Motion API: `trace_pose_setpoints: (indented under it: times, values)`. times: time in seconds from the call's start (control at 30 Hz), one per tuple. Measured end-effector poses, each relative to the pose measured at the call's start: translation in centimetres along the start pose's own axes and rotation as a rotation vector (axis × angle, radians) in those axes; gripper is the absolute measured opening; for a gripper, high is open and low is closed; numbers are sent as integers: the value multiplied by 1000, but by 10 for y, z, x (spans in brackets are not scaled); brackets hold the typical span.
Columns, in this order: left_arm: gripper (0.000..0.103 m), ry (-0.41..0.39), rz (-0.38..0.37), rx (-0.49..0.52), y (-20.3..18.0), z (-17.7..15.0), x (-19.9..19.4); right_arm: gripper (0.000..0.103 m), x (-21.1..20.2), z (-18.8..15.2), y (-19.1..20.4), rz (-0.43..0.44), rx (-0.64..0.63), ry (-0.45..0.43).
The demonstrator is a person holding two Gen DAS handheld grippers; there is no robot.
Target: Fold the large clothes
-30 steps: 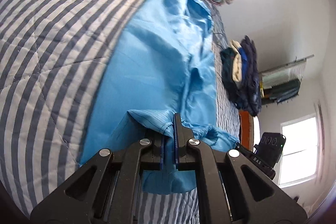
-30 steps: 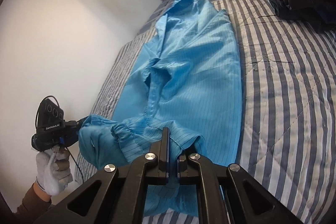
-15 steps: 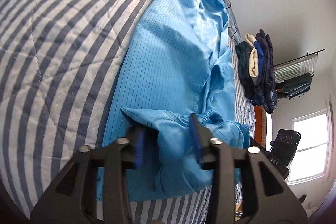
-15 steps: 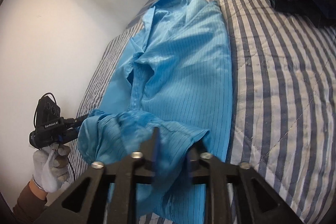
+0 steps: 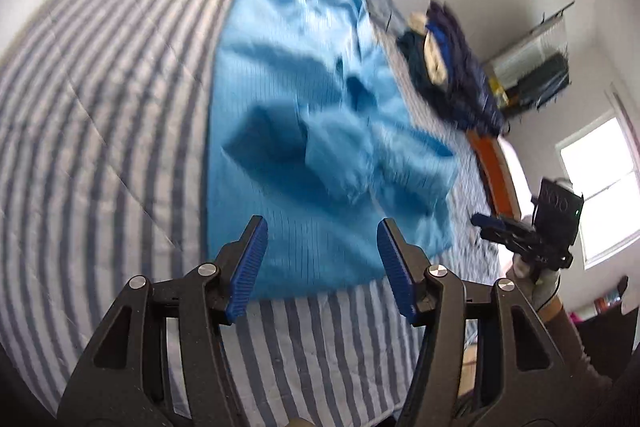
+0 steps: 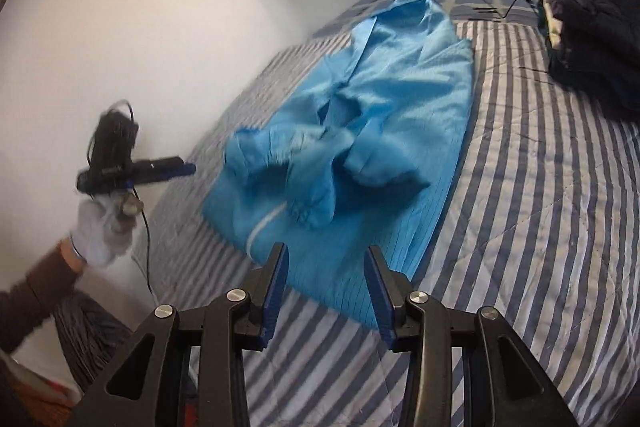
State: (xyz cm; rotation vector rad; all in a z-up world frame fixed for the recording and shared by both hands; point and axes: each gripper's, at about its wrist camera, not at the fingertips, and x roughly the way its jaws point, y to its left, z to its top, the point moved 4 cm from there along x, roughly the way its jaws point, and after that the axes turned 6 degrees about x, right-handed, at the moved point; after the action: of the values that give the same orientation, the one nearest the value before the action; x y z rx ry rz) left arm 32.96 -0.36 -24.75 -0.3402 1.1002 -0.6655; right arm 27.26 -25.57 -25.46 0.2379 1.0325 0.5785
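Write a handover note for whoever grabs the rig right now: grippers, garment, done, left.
Left hand-held gripper: jaws opening, nothing between them, clear of the cloth.
Right hand-held gripper: open, empty.
Blue garment: lengthwise on the striped bed cover, collar at the far end; both sleeves lie loosely bunched across its middle.
Dark clothes pile: beside it, at the far end of the bed.
Done: sleeves brought inward and let go.
Left: flatten the sleeves, then probably fold the near hem towards the collar.
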Motion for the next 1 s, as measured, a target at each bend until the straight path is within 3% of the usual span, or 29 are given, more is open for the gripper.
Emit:
trace_pose_setpoints:
  times: [0.13,0.3,0.47,0.63,0.73,0.9,1.0]
  values:
    - [58,80,42,2,3,2,36,34,35,-6,6,-58,-58,79]
    - [58,41,51,-48,11,26,56,34,69,10,8,-120,-103,103]
    - [58,-56,54,-113,31,65,57,34,85,48,-5,-139,-48,31]
    - [58,-158,70,-170,51,96,54,34,84,86,-19,-194,4,-105]
    - [58,-211,50,-225,65,108,46,45,76,101,-37,-199,85,-177]
    - [58,-263,29,-229,75,109,20,45,61,107,-50,-168,143,-214]
    - [58,-250,-16,-213,76,99,7,45,51,106,-51,-167,130,-215]
